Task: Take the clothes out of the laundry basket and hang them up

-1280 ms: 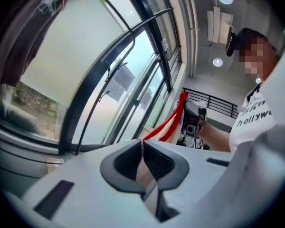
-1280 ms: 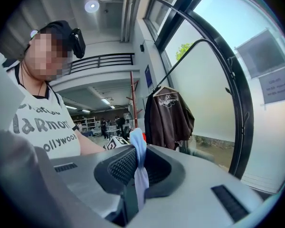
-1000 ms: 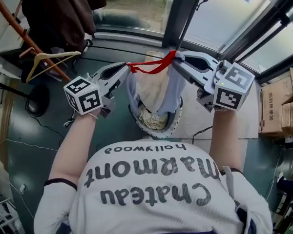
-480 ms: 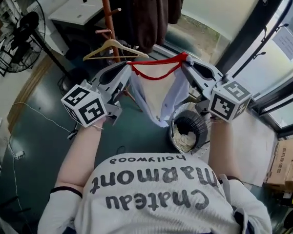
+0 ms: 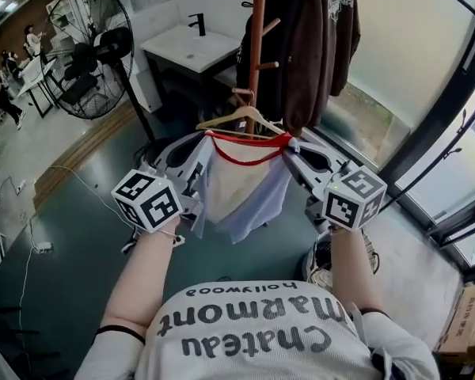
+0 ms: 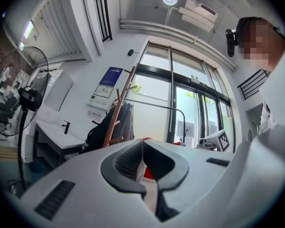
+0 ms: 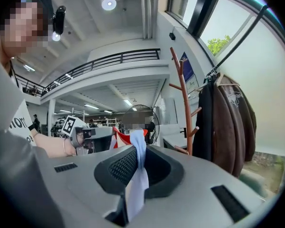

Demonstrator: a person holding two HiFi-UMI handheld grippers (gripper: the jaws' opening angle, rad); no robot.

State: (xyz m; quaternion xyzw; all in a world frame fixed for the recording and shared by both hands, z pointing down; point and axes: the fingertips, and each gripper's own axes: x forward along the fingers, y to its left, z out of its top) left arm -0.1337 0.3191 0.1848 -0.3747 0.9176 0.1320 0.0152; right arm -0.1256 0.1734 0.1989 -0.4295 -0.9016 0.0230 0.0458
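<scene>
Head view | left hand-held gripper (image 5: 201, 142), right hand-held gripper (image 5: 294, 147): each clamped on garment (image 5: 241, 190) | arms raised, apart

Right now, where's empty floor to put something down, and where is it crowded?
Bare green floor lies between the fan and the left gripper. The pale floor along the window, right of the basket, is bare too. It is crowded around the coat rack: jackets, hanger, sink.

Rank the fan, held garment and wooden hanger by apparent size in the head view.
1. Fan and held garment: about alike; the garment is nearer the camera, so unranked.
2. Wooden hanger: smallest.
</scene>
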